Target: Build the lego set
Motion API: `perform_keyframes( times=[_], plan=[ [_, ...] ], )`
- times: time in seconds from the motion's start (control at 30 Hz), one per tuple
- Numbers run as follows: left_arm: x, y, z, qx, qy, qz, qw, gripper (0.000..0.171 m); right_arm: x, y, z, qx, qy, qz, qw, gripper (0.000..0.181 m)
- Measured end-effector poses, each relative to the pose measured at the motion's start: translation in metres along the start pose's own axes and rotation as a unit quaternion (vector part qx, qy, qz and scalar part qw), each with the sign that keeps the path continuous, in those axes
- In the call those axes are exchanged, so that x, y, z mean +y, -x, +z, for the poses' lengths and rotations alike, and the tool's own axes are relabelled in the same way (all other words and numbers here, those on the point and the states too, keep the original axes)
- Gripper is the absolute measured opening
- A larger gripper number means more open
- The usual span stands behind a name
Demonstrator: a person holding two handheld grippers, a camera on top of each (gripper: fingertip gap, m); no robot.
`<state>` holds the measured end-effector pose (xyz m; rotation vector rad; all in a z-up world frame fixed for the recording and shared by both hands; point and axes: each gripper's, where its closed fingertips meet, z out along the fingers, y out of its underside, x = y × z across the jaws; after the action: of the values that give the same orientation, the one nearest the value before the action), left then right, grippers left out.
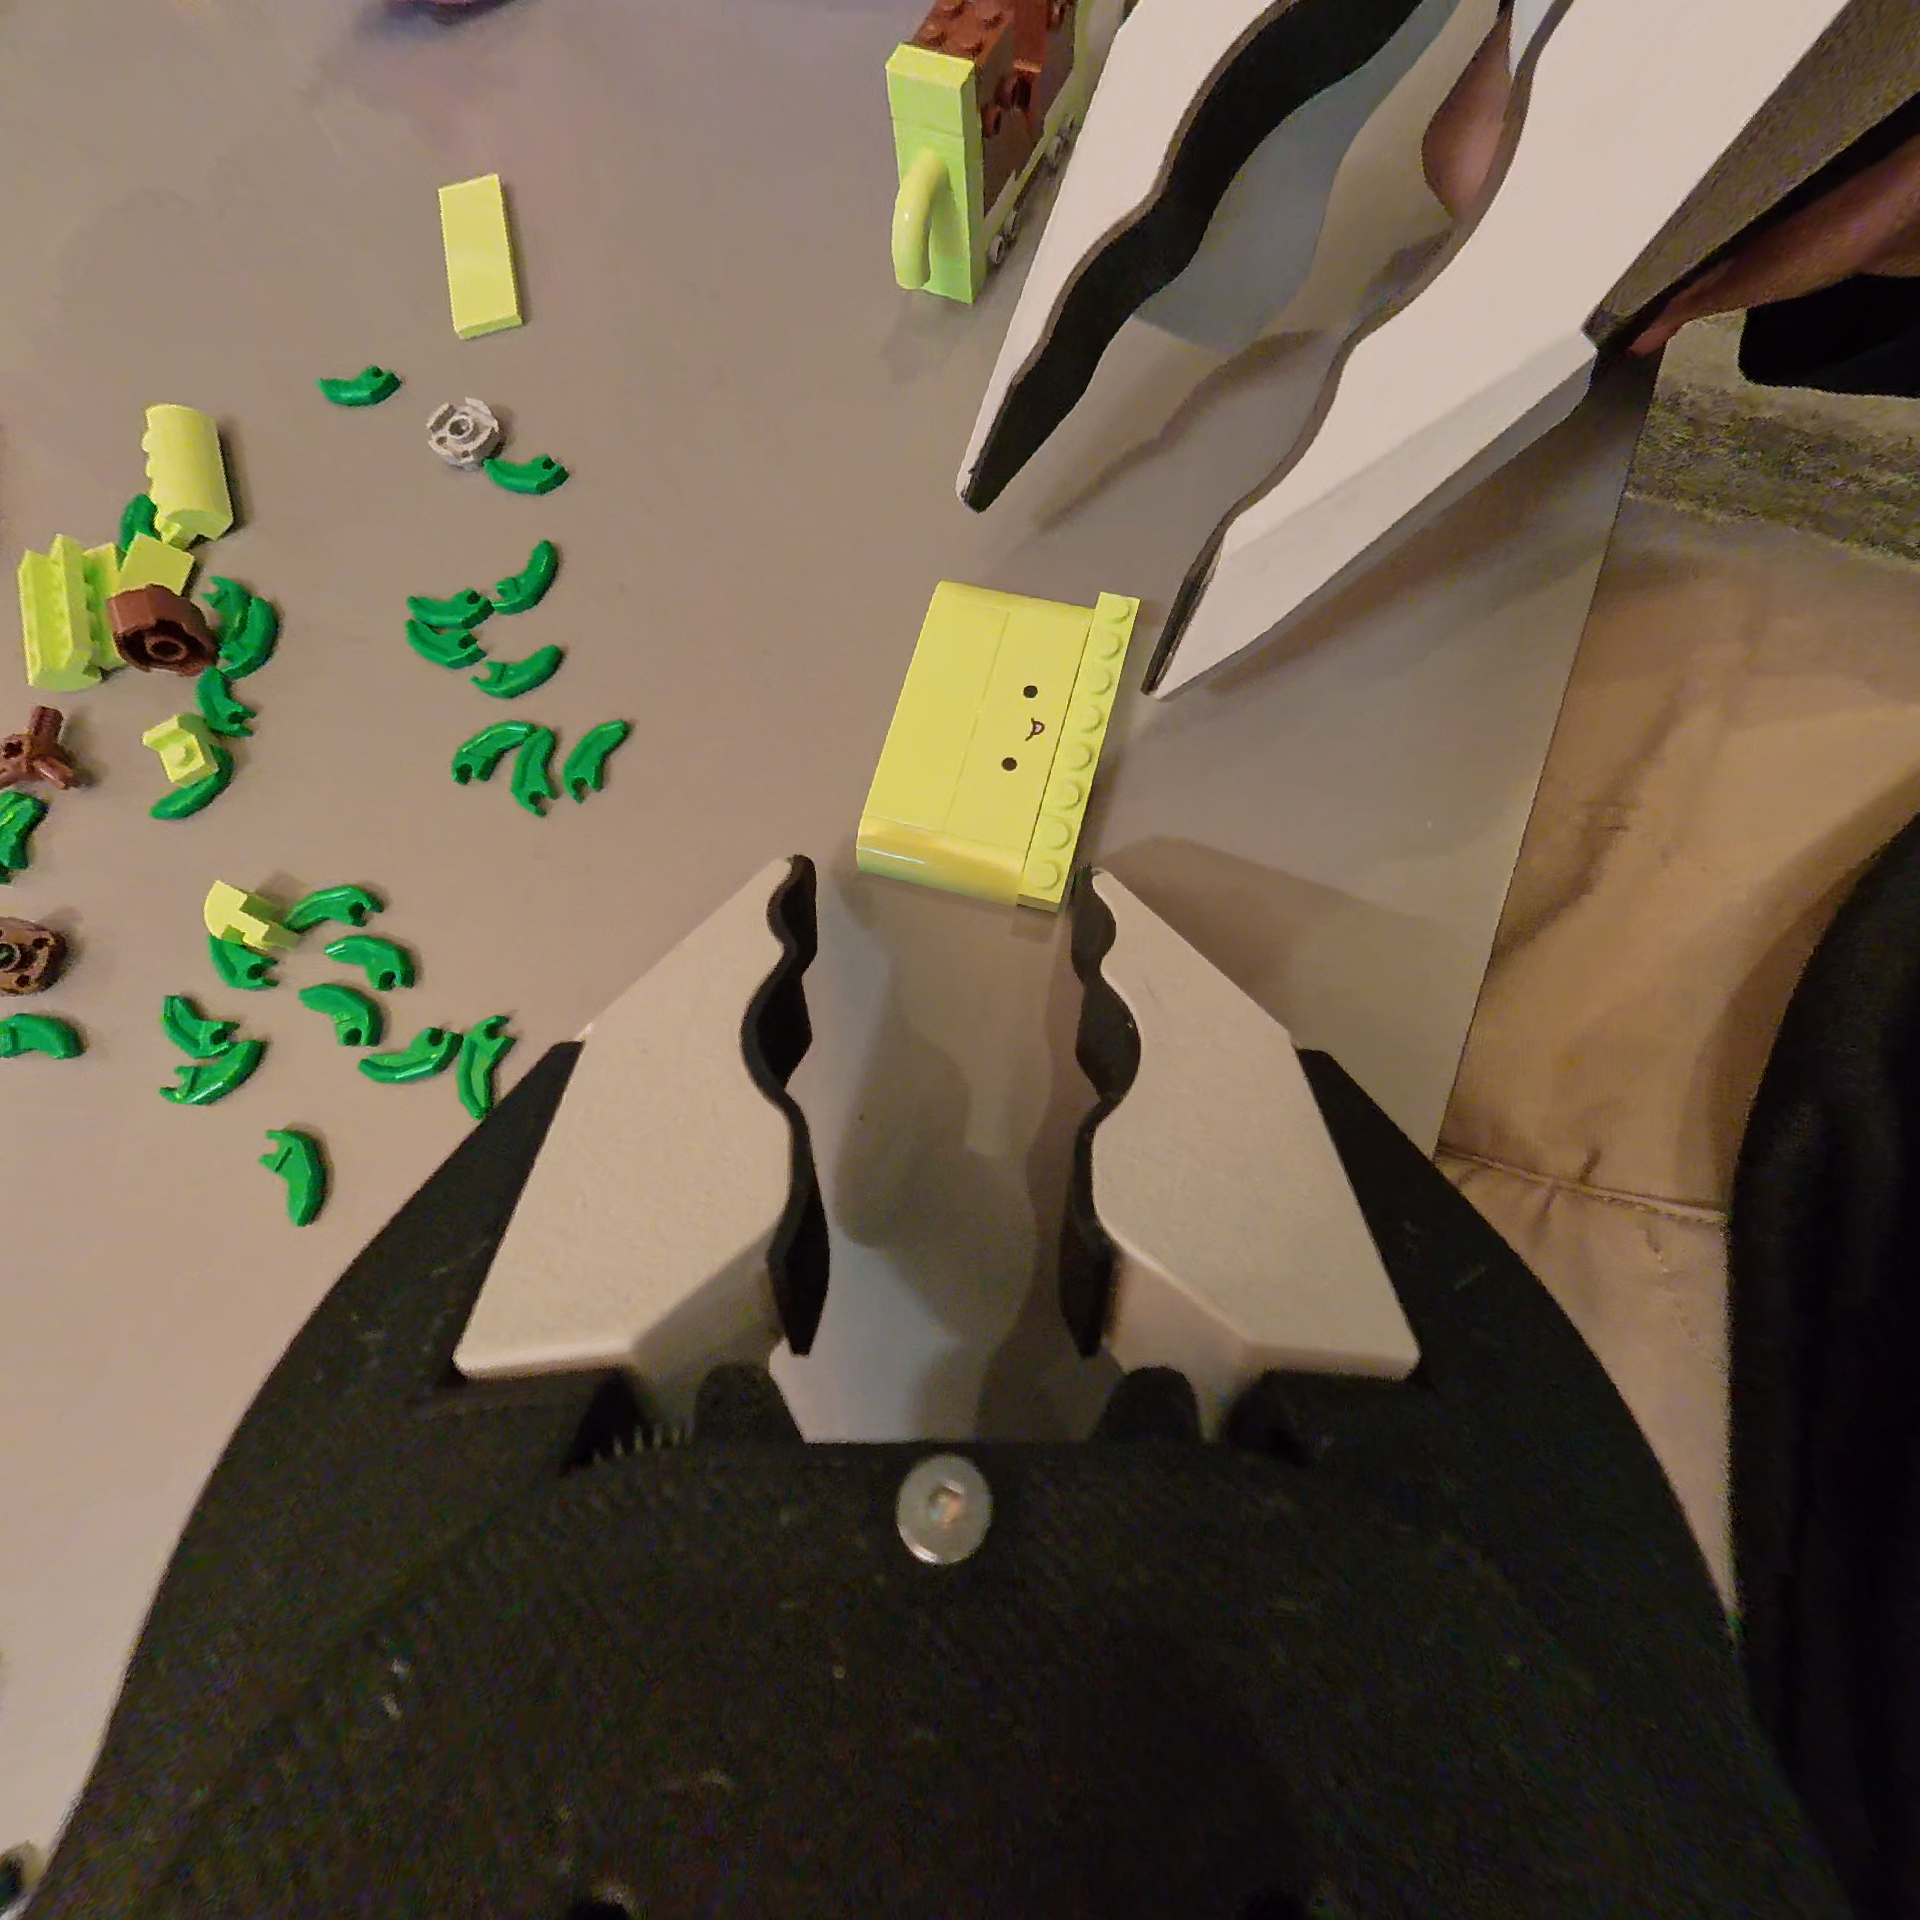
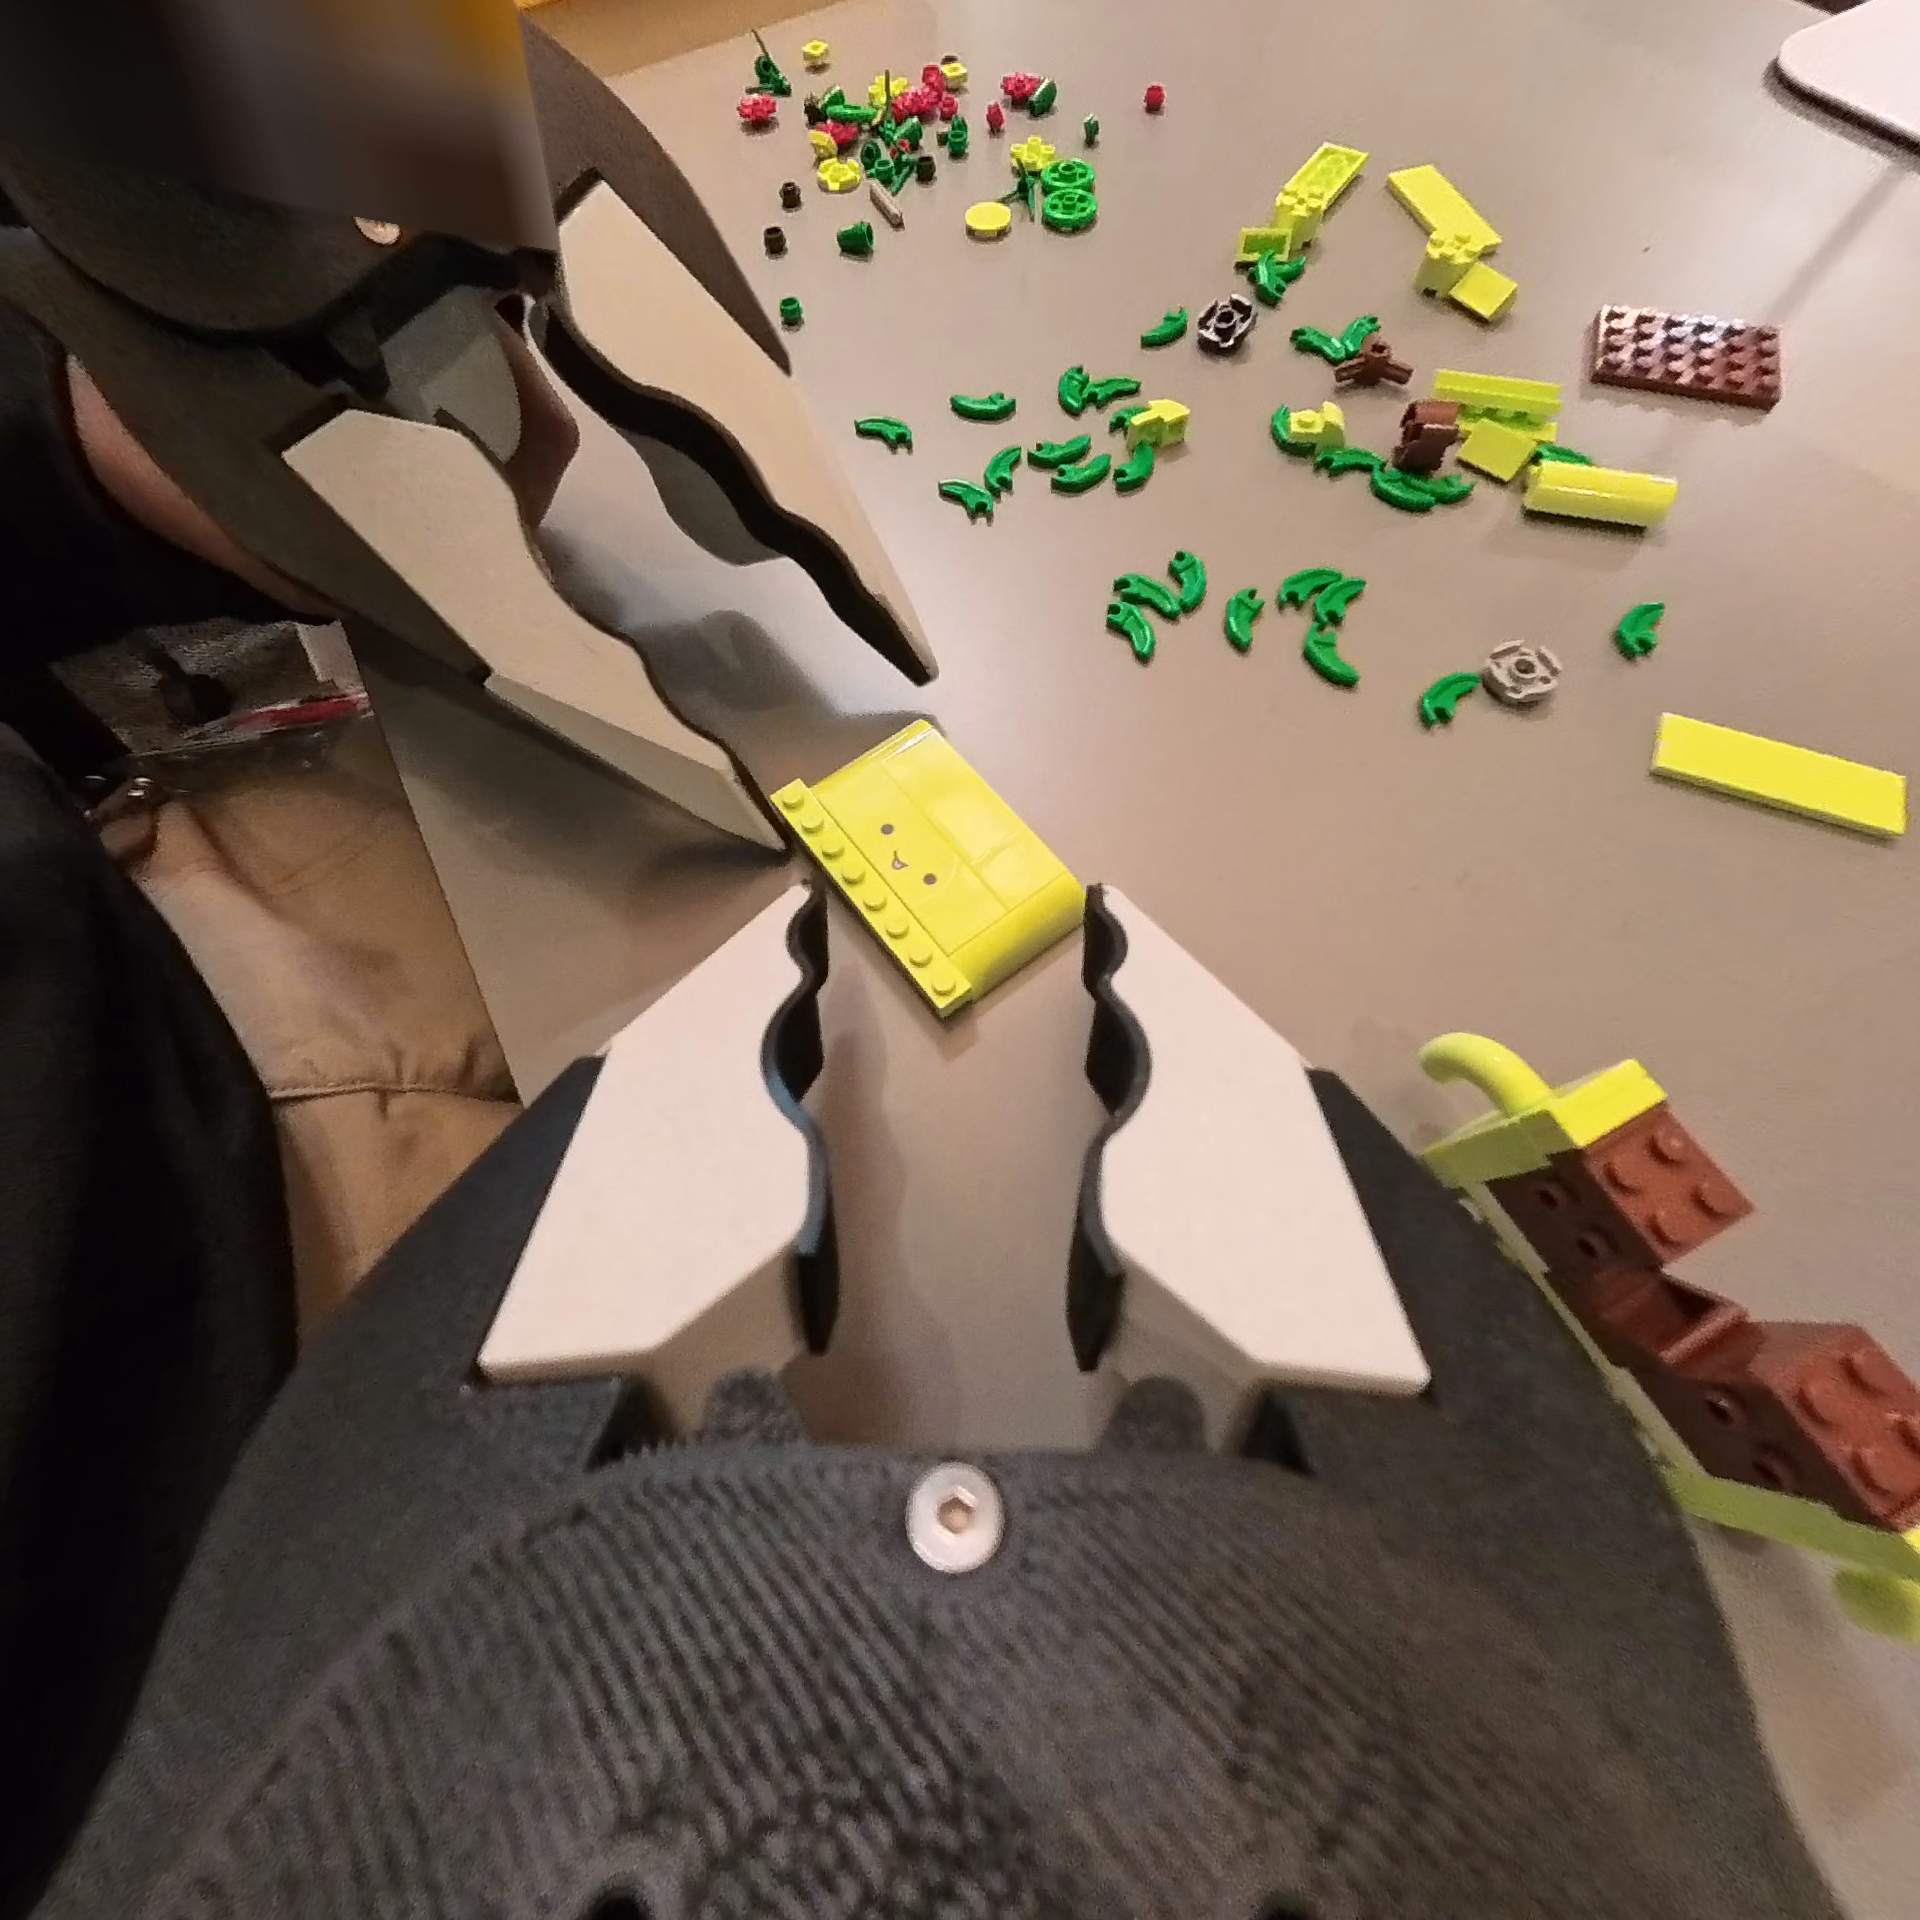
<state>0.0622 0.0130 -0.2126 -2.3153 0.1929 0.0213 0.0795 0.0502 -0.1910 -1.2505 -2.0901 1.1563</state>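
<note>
Your left gripper (image 1: 940, 883): jaws spread, empty, tips just short of face panel (image 1: 987, 743). Your right gripper (image 2: 951, 909): jaws spread, empty, panel's near corner between its tips. Panel lies flat on table (image 1: 727, 312), near your edge, stud strip toward you. Half-built brown-and-lime block (image 2: 1662, 1299) on its side right of your right gripper. Green leaves (image 1: 499, 665) scattered well apart, loose lime tile (image 1: 478, 255) beyond.

The brown-and-lime build (image 1: 987, 156) at the desk's far edge runs off the top in the left wrist view and off the right side (image 2: 1714, 1351) in the right wrist view. The small red, yellow and green bits (image 2: 914, 135) are too small to identify. A white object (image 2: 1860, 73) is cut by the corner.
</note>
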Motion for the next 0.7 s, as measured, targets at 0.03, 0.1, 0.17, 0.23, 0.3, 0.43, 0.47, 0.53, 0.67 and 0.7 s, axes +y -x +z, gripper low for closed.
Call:
perform_keyframes(
  times=[0.03, 0.1, 0.17, 0.23, 0.3, 0.43, 0.47, 0.53, 0.67, 0.7],
  plan=[
    [0.0002, -0.0001, 0.0001, 0.003, 0.001, -0.003, 1.0, 0.048, -0.0002, 0.0001, -0.0002, 0.001, -0.001, -0.001, 1.0, 0.048],
    [0.0005, -0.0002, 0.0004, 0.011, 0.002, -0.01, 1.0, 0.048, -0.0003, 0.0002, -0.0003, 0.001, -0.001, -0.002, 1.0, 0.048],
    [0.001, -0.0003, 0.0008, 0.019, 0.004, -0.018, 1.0, 0.048, 0.0001, 0.0003, 0.0001, 0.0, 0.0, -0.002, 1.0, 0.048],
    [0.0013, -0.0003, 0.0013, 0.025, 0.005, -0.024, 0.999, 0.048, 0.0008, 0.0007, 0.0007, -0.001, 0.003, -0.001, 1.0, 0.048],
    [0.0022, 0.0003, 0.0022, 0.031, 0.009, -0.033, 0.999, 0.049, 0.002, 0.001, 0.0017, -0.002, 0.008, -0.002, 1.0, 0.048],
    [0.0021, 0.0023, 0.0022, 0.042, 0.008, -0.055, 0.998, 0.049, 0.0019, 0.0005, 0.0044, -0.004, 0.013, -0.009, 1.0, 0.046],
    [0.0021, 0.0026, 0.0021, 0.042, 0.008, -0.057, 0.997, 0.049, 0.0009, -0.0004, 0.005, -0.004, 0.011, -0.011, 1.0, 0.046],
    [0.002, 0.0026, 0.0021, 0.043, 0.007, -0.058, 0.997, 0.049, -0.0012, -0.0018, 0.006, -0.008, 0.008, -0.011, 1.0, 0.046],
    [0.0024, 0.0028, 0.0025, 0.037, 0.01, -0.051, 0.998, 0.049, -0.0027, -0.003, 0.0069, -0.013, 0.006, -0.009, 1.0, 0.046],
    [0.0025, 0.0027, 0.0025, 0.035, 0.01, -0.05, 0.998, 0.05, -0.0029, -0.0028, 0.0068, -0.011, 0.005, -0.011, 1.0, 0.046]
  ],
)
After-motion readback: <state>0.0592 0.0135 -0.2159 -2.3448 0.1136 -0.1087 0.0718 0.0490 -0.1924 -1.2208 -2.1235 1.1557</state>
